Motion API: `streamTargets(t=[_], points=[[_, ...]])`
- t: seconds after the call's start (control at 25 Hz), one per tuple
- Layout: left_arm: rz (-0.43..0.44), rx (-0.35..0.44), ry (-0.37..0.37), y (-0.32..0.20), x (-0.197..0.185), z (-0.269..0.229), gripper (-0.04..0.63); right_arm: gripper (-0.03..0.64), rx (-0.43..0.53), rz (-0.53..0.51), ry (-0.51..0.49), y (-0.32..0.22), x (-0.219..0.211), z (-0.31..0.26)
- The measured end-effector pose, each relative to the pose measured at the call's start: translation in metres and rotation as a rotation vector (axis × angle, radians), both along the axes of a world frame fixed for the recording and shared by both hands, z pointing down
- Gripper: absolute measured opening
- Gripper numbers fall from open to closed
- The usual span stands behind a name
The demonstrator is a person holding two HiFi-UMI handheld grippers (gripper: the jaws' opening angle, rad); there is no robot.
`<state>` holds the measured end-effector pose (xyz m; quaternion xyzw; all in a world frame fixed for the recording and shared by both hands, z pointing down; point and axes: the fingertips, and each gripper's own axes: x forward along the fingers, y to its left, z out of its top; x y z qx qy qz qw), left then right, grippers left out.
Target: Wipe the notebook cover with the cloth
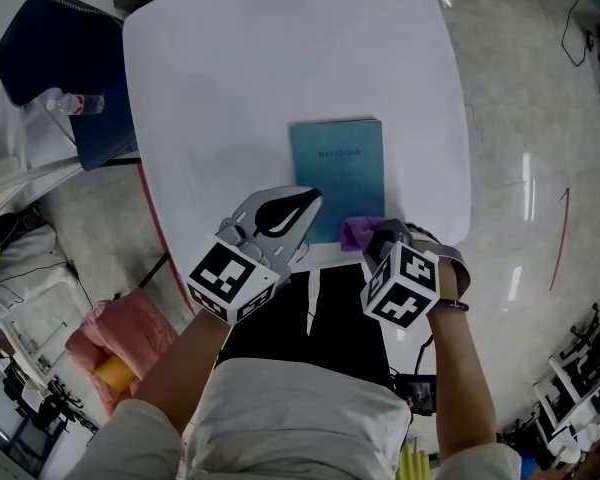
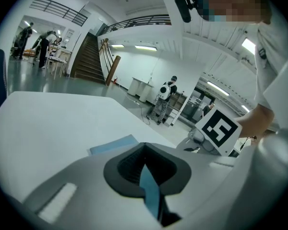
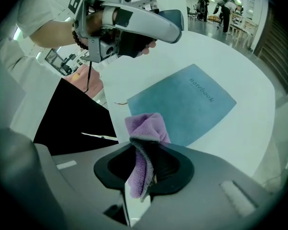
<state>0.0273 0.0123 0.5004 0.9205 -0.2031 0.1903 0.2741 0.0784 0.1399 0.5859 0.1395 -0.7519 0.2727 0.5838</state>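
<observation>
The right gripper [image 3: 146,169] has its fingers clamped on the cloth [image 3: 146,128], at the near short edge of the notebook [image 1: 338,173]. The left gripper [image 1: 305,203] has its fingers together.

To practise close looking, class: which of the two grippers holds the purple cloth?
The right gripper: the purple cloth is pinched between its jaws, close to the teal notebook. The left gripper carries no cloth.

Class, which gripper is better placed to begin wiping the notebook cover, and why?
Right. The right gripper is shut on the purple cloth at the near edge of the notebook; the left gripper holds no cloth.
</observation>
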Motion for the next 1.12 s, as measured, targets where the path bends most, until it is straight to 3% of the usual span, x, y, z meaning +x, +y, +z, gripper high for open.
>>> streamTargets(t=[0.48, 1.12], points=[[-0.046, -0.004, -0.008, -0.002, -0.015, 0.001, 0.0, 0.104, 0.084, 0.014, 0.013, -0.008, 0.007, -0.014], [-0.119, 0.004, -0.002, -0.015, -0.038, -0.003, 0.0, 0.104, 0.196, 0.003, 0.023, -0.06, 0.009, -0.035]])
